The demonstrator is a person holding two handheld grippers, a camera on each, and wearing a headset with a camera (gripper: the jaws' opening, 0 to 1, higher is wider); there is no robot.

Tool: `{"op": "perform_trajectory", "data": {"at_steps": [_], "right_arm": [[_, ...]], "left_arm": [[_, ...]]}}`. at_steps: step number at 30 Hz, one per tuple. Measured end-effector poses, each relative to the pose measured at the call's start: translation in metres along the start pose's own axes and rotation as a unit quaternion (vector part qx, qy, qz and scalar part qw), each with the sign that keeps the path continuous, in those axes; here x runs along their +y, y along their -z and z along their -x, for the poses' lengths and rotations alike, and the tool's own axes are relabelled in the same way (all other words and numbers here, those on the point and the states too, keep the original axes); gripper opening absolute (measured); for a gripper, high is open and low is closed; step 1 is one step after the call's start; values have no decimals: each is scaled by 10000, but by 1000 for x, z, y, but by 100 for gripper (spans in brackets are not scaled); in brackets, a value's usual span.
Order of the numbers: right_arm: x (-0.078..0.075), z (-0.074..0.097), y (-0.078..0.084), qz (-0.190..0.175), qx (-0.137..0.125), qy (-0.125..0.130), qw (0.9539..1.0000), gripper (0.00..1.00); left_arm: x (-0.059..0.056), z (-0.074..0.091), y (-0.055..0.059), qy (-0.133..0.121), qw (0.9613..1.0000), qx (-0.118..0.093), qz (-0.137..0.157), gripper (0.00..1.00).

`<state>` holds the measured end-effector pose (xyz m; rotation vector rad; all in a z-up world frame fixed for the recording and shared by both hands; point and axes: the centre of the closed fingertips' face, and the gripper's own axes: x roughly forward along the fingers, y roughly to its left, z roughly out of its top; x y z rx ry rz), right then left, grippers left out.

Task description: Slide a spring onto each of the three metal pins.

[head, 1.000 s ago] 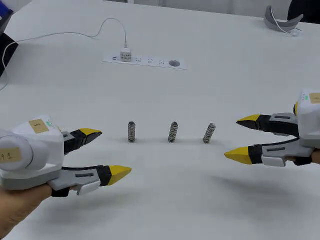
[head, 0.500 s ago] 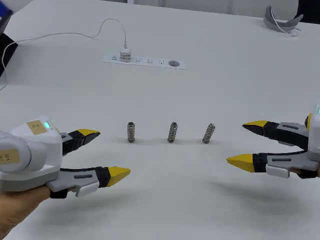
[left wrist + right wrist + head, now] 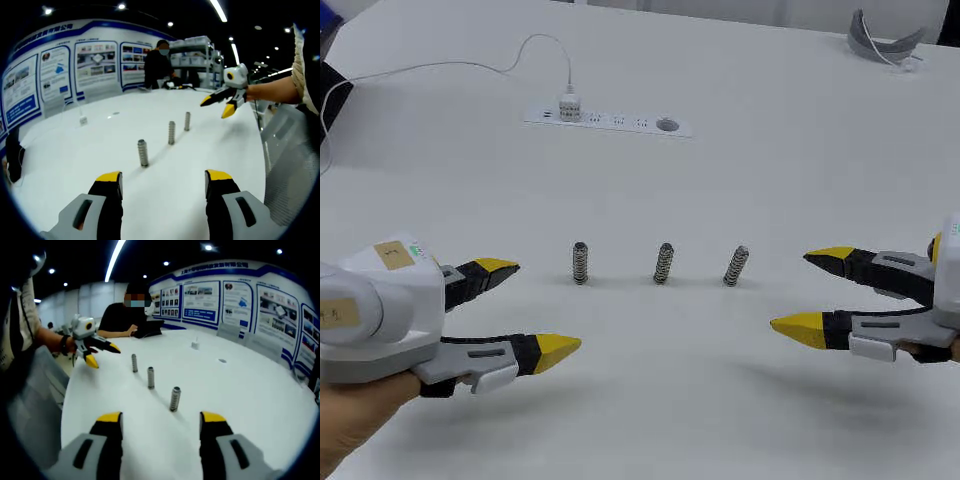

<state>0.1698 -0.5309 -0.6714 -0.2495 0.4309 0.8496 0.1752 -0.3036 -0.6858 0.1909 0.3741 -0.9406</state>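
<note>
Coiled grey metal springs [image 3: 663, 263] stand upright, job looks done; left claw [image 3: 547, 305] and right claw [image 3: 790, 290], wide open, empty, can leave.

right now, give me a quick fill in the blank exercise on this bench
The coiled metal springs standing in a row on the white table number ____. The left yellow-tipped tongs and the right yellow-tipped tongs both stand ____ and empty. The white charger is plugged into the long white ____.
Missing: three; open; power strip.
</note>
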Motion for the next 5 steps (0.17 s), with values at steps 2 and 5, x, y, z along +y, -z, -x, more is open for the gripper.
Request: {"op": "perform_trajectory", "data": {"at_steps": [2, 5], "right_arm": [[0, 0, 0, -20, -7, -4, 10000, 63], [-1, 1, 0, -43, -2, 6, 10000, 63]], "left_arm": [[0, 0, 0, 0, 10000, -8, 1, 68], [-1, 0, 0, -3, 10000, -12, 11, 68]]}}
